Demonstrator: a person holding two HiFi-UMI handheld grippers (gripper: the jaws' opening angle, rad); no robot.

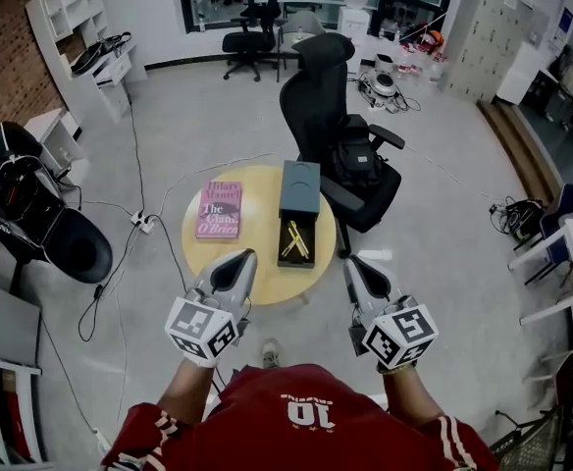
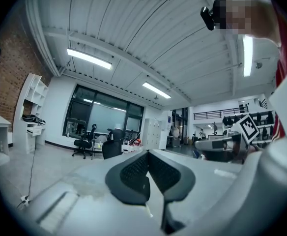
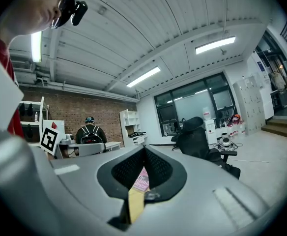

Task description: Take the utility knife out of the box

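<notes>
Lying in the open box (image 1: 299,186) on the tabletop (image 1: 257,268), the utility knife (image 1: 294,240) is untouched; the left hand-held gripper (image 1: 240,257) and right hand-held gripper (image 1: 353,263) are held closed, empty, near the tabletop's edge.

The near rim of the round desk (image 1: 257,268) lay open, with the left claw (image 1: 239,257) and right claw (image 1: 353,266) just short of it, both closed and narrow. Bare top ran between the book (image 1: 219,209) on the left and the box (image 1: 299,186) on the right, whose open near end faced up, uncovered. A black chair (image 1: 340,135) crowded the far right side. Cables (image 1: 120,263) trailed over the floor (image 1: 434,224) on the left.
</notes>
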